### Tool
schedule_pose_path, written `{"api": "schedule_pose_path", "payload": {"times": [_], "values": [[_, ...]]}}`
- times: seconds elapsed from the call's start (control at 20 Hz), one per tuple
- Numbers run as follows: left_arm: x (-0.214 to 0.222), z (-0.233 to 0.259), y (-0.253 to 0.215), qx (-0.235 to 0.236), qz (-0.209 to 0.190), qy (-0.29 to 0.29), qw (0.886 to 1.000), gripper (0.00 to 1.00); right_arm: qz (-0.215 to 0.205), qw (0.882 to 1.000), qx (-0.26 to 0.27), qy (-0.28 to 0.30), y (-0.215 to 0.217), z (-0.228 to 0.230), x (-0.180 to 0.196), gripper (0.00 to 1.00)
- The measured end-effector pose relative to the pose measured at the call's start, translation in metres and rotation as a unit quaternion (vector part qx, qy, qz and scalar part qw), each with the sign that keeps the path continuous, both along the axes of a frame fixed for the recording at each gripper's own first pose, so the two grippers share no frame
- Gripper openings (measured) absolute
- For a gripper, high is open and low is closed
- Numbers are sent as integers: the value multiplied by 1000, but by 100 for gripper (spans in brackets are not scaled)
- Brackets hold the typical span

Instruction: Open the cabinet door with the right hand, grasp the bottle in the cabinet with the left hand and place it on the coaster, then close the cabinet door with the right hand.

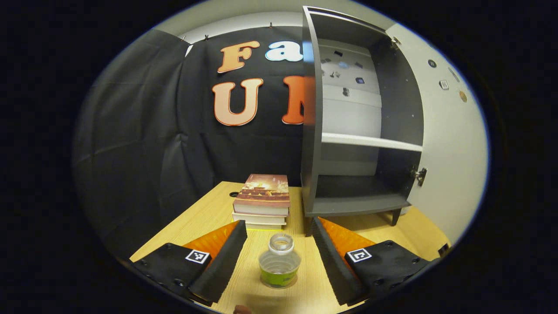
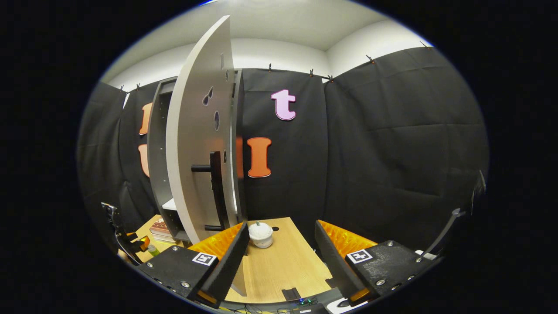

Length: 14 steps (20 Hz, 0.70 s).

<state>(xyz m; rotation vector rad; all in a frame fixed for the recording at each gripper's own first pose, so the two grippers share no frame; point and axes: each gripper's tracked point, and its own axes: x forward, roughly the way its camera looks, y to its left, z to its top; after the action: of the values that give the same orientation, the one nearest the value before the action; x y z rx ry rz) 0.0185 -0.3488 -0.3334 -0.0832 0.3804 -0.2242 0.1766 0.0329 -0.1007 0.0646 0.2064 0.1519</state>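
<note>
Nearest the camera in the left gripper view, the left gripper (image 1: 279,261) has its two fingers spread wide at the bottom of the frame, with the bottle (image 1: 279,266) standing upright on the table (image 1: 205,213) between them and touching neither. The bottle is clear and uncapped, with a green band around its lower body; no writing on that band can be read. It is out of the cabinet (image 1: 357,131), and a dark sliver at the bottom edge, just below the bottle, may be the coaster, though too little of it shows to say. The open, flanking fingers suggest the bottle is either just let go or about to be taken; I cannot tell which.

Left of centre, a stack of books (image 1: 263,200) lies beside the cabinet; its cover print is too small to read. At the upper right of the frame, the cabinet stands open, both shelves bare, so the fetching part looks done.

In the right gripper view, the right gripper (image 2: 279,261) also has its fingers apart, holding nothing. The cabinet door (image 2: 196,144) stands swung out at left of centre, its dark bar handle (image 2: 216,187) facing this gripper, probably left open for the closing push. A small white pot (image 2: 260,234) sits on the table beyond the fingers. At lower left, the other gripper appears small beside the bottle.
</note>
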Motion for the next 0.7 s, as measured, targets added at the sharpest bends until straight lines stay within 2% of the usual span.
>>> {"api": "schedule_pose_path", "payload": {"times": [0.15,0.2,0.25,0.45,0.5,0.55,0.6,0.65,0.7], "values": [[0,49,17,7,8,-24,1000,98,11,1000,14,1,7,-2,6,93],[-1,67,24,10,10,-32,999,98,16,1000,20,0,9,-2,7,89],[-3,86,31,12,12,-40,999,98,19,999,26,-2,11,-1,9,93],[-8,160,65,15,30,-67,997,98,36,999,36,-2,23,-1,16,93],[-10,178,74,23,35,-76,996,96,42,998,39,-4,26,0,17,93],[-13,194,86,33,40,-84,995,98,45,998,38,-6,30,1,18,93],[-17,211,97,42,44,-93,994,96,45,998,32,-9,30,1,18,97],[-20,226,106,46,49,-98,993,96,45,998,29,-12,30,2,19,92],[-24,238,114,45,54,-100,993,96,46,998,30,-12,31,2,19,98]]}}
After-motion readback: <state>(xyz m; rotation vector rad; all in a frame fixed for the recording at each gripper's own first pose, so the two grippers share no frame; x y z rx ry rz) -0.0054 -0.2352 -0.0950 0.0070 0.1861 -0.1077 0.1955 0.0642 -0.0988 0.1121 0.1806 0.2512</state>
